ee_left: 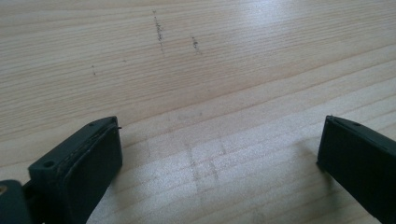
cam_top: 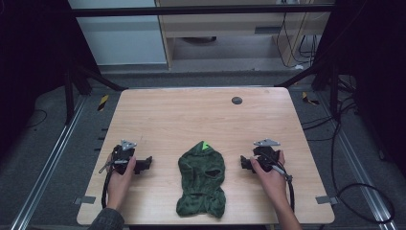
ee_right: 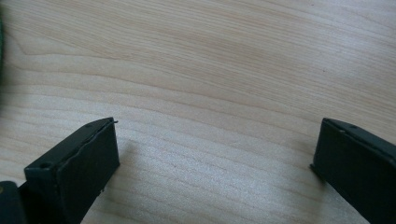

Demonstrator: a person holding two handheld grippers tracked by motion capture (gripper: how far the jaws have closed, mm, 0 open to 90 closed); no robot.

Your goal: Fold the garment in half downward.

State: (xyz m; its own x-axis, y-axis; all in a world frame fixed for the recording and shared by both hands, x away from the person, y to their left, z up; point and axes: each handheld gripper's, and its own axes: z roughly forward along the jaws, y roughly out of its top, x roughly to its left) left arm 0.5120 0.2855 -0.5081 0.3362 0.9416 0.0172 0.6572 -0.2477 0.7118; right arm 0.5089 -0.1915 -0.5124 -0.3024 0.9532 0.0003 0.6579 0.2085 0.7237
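Overhead arrangement at rest. A dark green knitted garment (cam_top: 201,179), apparently a hood or balaclava with a face opening and a bright green tag (cam_top: 206,146) at its top, lies crumpled on the wooden bench (cam_top: 191,112), near the front edge and midway between the two hands. The left tongs (cam_top: 143,164) sit at the garment's nine o'clock and the right tongs (cam_top: 245,163) at its three o'clock, each apart from the cloth and pointing inward toward it.

In the left gripper view the left tongs stand wide, with nothing but bare wood grain between the jaws; the right gripper view shows the right tongs equally wide and empty, with a sliver of green at that view's left edge.

Handling, as a judgement: the garment looks light, soft and limp, with no stiffness of its own, so it will sag and fold wherever it is lifted. It is not fragile, and the fuzzy knit should resist slipping. A pinch on a raised fold or on the doubled hem at six o'clock would gather enough cloth; a hold at each side edge would let it hang open. The flat middle offers little to grip.

A small dark disc (cam_top: 237,100) lies at the bench's one o'clock, well apart.
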